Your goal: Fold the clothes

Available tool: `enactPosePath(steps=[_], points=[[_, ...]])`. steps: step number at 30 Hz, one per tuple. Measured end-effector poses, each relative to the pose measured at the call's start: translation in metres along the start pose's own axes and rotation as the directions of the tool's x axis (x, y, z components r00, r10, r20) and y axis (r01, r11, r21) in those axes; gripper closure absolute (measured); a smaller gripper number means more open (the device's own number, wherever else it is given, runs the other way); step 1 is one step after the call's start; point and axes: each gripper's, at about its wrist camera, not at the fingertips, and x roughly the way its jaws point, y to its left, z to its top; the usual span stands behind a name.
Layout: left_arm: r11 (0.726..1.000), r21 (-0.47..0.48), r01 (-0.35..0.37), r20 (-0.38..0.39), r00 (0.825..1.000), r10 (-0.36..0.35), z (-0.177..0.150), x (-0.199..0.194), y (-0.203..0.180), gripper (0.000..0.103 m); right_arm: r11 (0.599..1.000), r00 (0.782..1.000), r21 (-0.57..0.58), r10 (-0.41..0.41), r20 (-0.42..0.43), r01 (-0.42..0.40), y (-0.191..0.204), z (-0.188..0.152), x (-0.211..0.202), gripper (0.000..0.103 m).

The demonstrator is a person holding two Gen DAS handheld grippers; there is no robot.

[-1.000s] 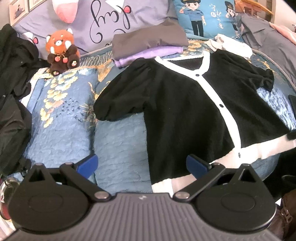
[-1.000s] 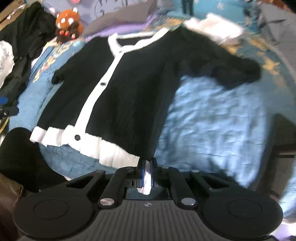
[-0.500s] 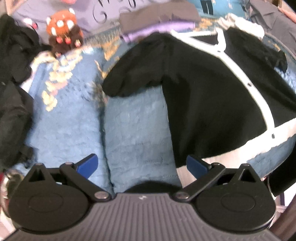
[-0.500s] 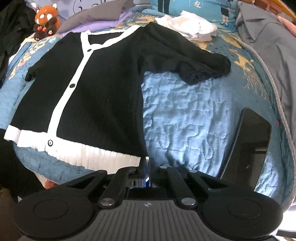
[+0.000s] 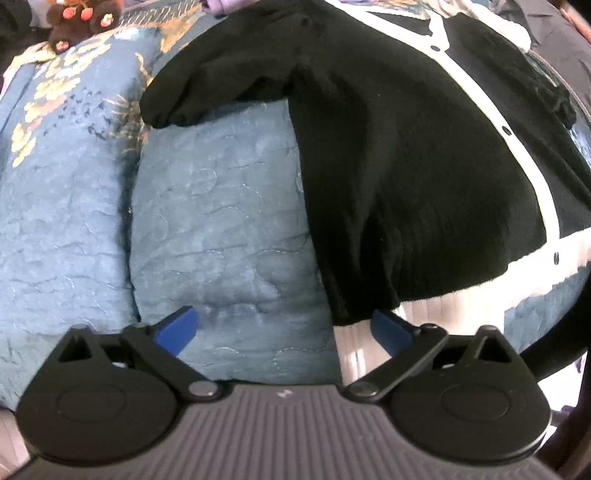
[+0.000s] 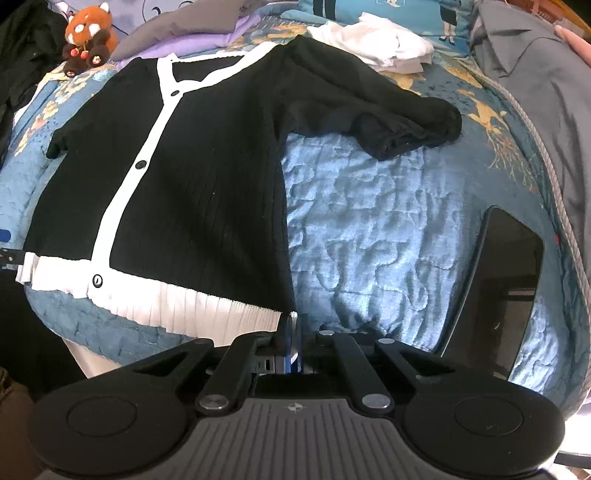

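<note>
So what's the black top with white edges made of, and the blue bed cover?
The black top looks like soft ribbed knit, maybe cotton or acrylic: fine lines run down it, and its white hem is pleated. The blue bed cover looks like quilted, slightly shiny fabric, with stitched swirls and puffy wrinkles.

The left wrist view's top edge cuts off the brown plush toy [image 5: 79, 22]. The black knit cardigan with white trim [image 5: 399, 177] covers one blue fingertip [image 5: 388, 326] of the left hand-held gripper [image 5: 284, 328] and runs off the right edge.
</note>
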Motion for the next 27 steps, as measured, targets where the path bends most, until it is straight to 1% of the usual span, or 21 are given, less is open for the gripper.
enactPosePath(steps=[1,2,3,4,5,6,7,8,11,14,16,17,18,19,20,21,22,24,25,26,27], points=[[1.0,-0.011,0.011,0.004,1.0,-0.011,0.0,-0.001,0.001,0.015,1.0,1.0,0.0,-0.001,-0.001,0.001,0.0,0.0,0.0,0.1],[1.0,-0.021,0.022,0.008,1.0,-0.022,0.0,-0.002,0.002,0.028,1.0,1.0,-0.001,-0.002,-0.002,0.002,0.001,0.0,0.0,0.1],[0.999,-0.032,0.033,0.012,0.999,-0.033,0.0,-0.003,0.004,0.046,1.0,1.0,-0.002,-0.003,-0.002,0.003,0.002,0.0,-0.001,0.1],[0.998,-0.042,0.044,0.016,0.999,-0.044,0.0,-0.004,0.005,0.056,1.0,1.0,-0.003,-0.004,-0.002,0.004,0.002,0.001,-0.001,0.1],[0.997,-0.052,0.056,0.02,0.998,-0.055,0.001,-0.005,0.006,0.076,1.0,1.0,-0.003,-0.004,-0.002,0.004,0.002,0.001,-0.001,0.1],[0.996,-0.063,0.067,0.024,0.998,-0.065,0.001,-0.006,0.007,0.09,1.0,1.0,-0.004,-0.004,-0.001,0.004,0.003,0.001,-0.002,0.1],[0.994,-0.073,0.078,0.028,0.997,-0.076,0.001,-0.007,0.008,0.095,1.0,1.0,-0.004,-0.004,-0.001,0.004,0.003,0.001,-0.002,0.1],[0.994,-0.074,0.078,0.036,0.996,-0.076,0.001,-0.01,0.008,0.097,1.0,1.0,-0.005,-0.004,-0.001,0.004,0.003,0.001,-0.002,0.1],[0.996,-0.059,0.064,0.058,0.997,-0.06,-0.002,-0.022,0.004,0.097,1.0,1.0,-0.005,-0.001,0.003,0.001,0.003,0.0,-0.002,0.1],[0.998,-0.035,0.054,0.07,0.996,-0.051,-0.005,-0.032,0.009,0.097,1.0,1.0,0.005,0.003,0.009,-0.003,0.002,-0.001,-0.002,0.1],[0.996,-0.011,0.089,0.103,0.991,-0.088,-0.008,-0.04,0.013,0.089,1.0,1.0,0.011,0.008,0.011,-0.008,0.002,-0.002,-0.002,0.1],[0.995,-0.008,0.098,0.118,0.988,-0.096,-0.01,-0.043,0.014,0.073,1.0,1.0,0.013,0.01,0.012,-0.01,0.002,-0.003,-0.001,0.1],[0.994,-0.006,0.106,0.116,0.988,-0.105,-0.011,-0.044,0.014,0.053,1.0,1.0,0.015,0.013,0.012,-0.013,0.002,-0.004,-0.001,0.1],[0.993,-0.004,0.114,0.114,0.987,-0.113,-0.012,-0.044,0.015,0.04,1.0,1.0,0.018,0.015,0.011,-0.015,0.001,-0.005,0.0,0.1],[0.991,-0.01,0.134,0.121,0.984,-0.132,-0.012,-0.044,0.016,0.013,1.0,1.0,0.022,0.018,0.011,-0.018,0.001,-0.005,0.001,0.1],[0.988,-0.016,0.155,0.129,0.98,-0.152,-0.013,-0.044,0.016,0.001,0.999,1.0,0.025,0.02,0.01,-0.02,0.001,-0.006,0.002,0.1],[0.984,-0.023,0.176,0.137,0.976,-0.171,-0.013,-0.043,0.017,0.0,0.999,1.0,0.026,0.021,0.009,-0.021,0.0,-0.007,0.002,0.1],[0.967,-0.056,0.249,0.149,0.96,-0.238,-0.012,-0.042,0.018,0.0,0.999,1.0,0.028,0.023,0.008,-0.023,0.0,-0.007,0.003,0.1],[0.962,-0.068,0.265,0.143,0.957,-0.254,-0.01,-0.038,0.017,0.001,0.999,1.0,0.029,0.023,0.008,-0.023,0.0,-0.008,0.003,0.1],[0.957,-0.079,0.28,0.137,0.954,-0.268,-0.008,-0.034,0.016,0.002,0.999,1.0,0.03,0.023,0.007,-0.023,0.0,-0.008,0.004,0.1],[0.955,-0.086,0.284,0.123,0.954,-0.272,-0.007,-0.029,0.014,0.009,0.999,1.0,0.031,0.023,0.008,-0.024,0.0,-0.008,0.004,0.1]])
